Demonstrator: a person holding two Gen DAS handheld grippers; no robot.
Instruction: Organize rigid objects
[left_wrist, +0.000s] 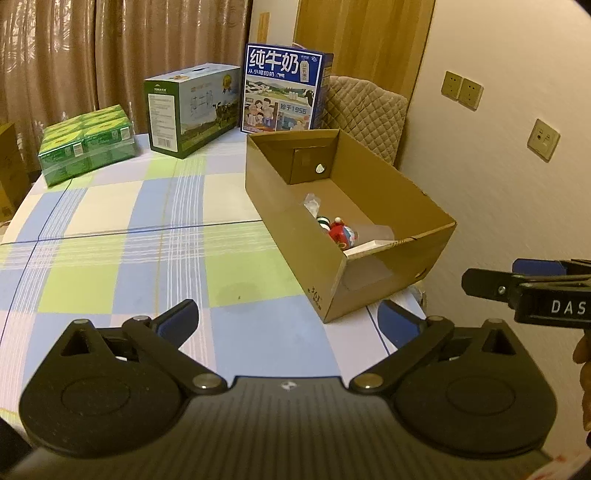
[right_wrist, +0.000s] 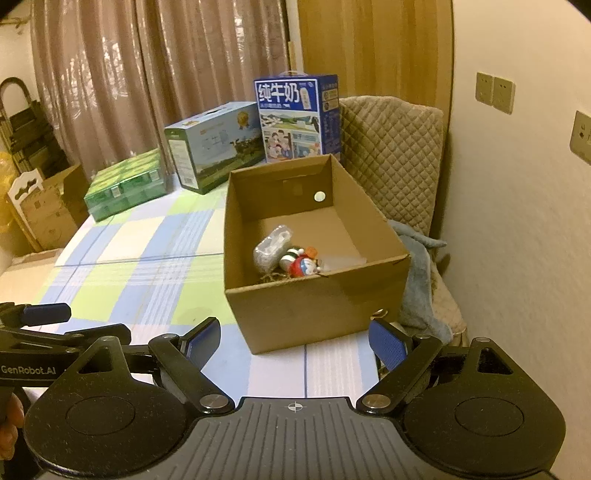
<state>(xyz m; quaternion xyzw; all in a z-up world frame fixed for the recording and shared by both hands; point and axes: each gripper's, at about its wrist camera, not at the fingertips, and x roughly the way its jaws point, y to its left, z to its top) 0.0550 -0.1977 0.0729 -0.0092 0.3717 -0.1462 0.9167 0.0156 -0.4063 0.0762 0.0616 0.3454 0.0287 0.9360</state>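
Left gripper (left_wrist: 286, 321) fingers spread wide, nothing between. Right gripper (right_wrist: 295, 341) fingers apart, empty, low before cardboard box (right_wrist: 314, 310). Box sits at right edge of checked surface (left_wrist: 129, 236), near corner overhanging edge. Small toys (right_wrist: 299, 264) and clear bag (right_wrist: 267, 247) lie inside against near wall. Broad bare stretch left of box; milk cartons (left_wrist: 284, 88) and green pack (left_wrist: 86, 142) line far edge.

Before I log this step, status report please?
Left gripper open, empty. Right gripper open, empty. Brown cardboard box holds small toys. Nothing blocking on the checked tablecloth.
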